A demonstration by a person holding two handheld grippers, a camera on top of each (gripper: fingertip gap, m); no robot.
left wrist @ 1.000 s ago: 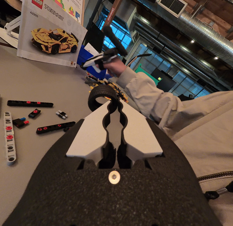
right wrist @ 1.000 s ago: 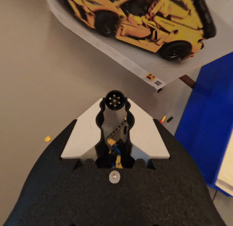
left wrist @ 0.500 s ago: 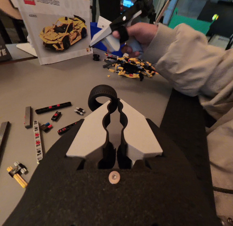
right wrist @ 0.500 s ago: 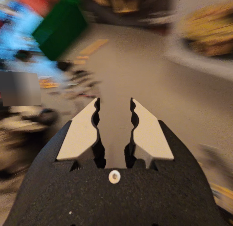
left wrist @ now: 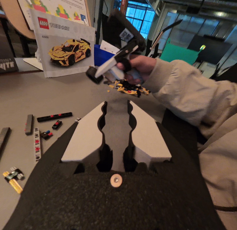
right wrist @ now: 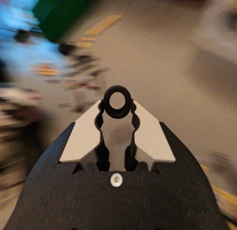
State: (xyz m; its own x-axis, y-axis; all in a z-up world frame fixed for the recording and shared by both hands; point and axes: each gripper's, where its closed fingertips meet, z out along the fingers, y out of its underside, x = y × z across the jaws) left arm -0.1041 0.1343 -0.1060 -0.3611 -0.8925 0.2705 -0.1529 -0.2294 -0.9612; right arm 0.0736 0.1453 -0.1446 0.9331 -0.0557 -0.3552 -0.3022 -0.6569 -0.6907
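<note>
Right gripper (right wrist: 117, 101) clamps a black rubber tyre (right wrist: 117, 101) at its fingertips above the grey table (left wrist: 51, 95); left gripper (left wrist: 117, 103) gapes empty near scattered bricks (left wrist: 54, 116)

Right wrist view: everything behind the black tyre (right wrist: 117, 101) is smeared by motion; the green shape (right wrist: 61, 11) at far left and the yellow streaks (right wrist: 43, 70) cannot be identified. Left wrist view: the left gripper (left wrist: 117, 103) hides the grey table (left wrist: 38, 95) beneath its body; a dark bar (left wrist: 3, 136) is cut off at the left edge; the small pins (left wrist: 46, 133) are too blurred to tell apart.
</note>
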